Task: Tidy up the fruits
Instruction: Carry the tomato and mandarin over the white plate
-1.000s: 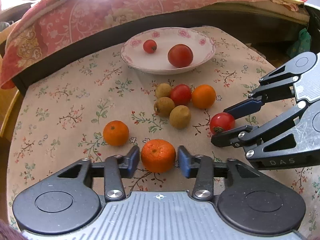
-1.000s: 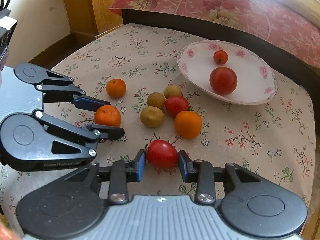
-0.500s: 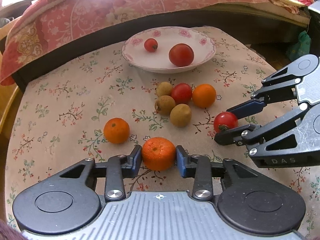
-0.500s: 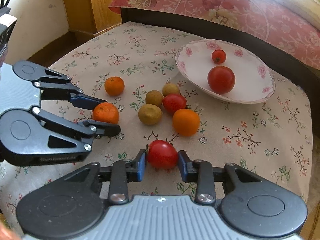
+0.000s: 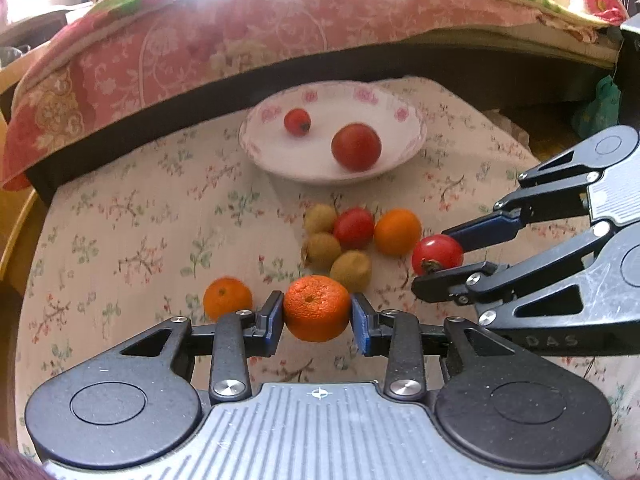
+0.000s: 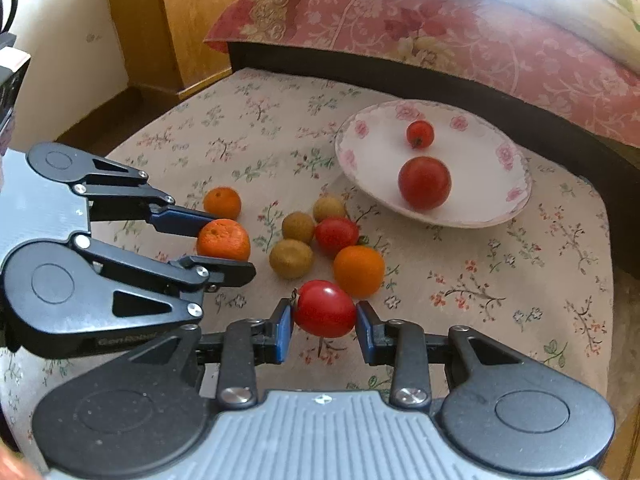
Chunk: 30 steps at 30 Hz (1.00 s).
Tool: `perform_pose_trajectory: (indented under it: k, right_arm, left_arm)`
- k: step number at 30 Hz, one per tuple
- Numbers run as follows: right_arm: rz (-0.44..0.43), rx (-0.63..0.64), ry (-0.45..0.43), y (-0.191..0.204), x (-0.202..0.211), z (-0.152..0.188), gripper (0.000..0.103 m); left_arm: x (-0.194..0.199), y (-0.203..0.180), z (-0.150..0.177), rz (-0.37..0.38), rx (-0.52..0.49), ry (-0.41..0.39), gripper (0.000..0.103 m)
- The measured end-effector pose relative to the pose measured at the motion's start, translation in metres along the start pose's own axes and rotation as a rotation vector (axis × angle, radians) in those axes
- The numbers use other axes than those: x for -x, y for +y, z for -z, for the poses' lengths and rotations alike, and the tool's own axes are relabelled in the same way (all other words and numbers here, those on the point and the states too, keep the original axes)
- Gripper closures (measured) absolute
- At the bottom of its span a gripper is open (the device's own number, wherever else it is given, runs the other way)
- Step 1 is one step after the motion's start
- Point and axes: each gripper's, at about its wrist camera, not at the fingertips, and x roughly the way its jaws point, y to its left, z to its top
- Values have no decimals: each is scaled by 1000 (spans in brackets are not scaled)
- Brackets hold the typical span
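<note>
The left gripper (image 5: 317, 317) has its jaws clamped on a mandarin (image 5: 317, 307), lifted off the floral surface (image 5: 132, 216). The right gripper (image 6: 324, 325) grips a tomato (image 6: 325, 308); its underside is hidden. The plate (image 6: 500, 216) holds two tomatoes; a loose mandarin (image 5: 227, 303) is partly cut off behind the left finger.

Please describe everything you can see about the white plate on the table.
The plate is white, shallow and round, glossy like glazed ceramic, with pink flowers printed around its rim. It sits flat on the floral tablecloth, at the far side near the bed. Two tomatoes lie in it: a large one toward the front and a small one behind. Neither tool touches it. The loose fruit lies in front of it, apart from its rim.
</note>
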Motion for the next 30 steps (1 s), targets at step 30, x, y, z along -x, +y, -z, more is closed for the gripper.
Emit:
perform_pose_trajectory:
  k: [30]
  right_arm:
    - [126, -115, -103, -55, -1, -45, 66]
  left_arm:
    - [-36, 4, -72, -22, 40, -79, 61]
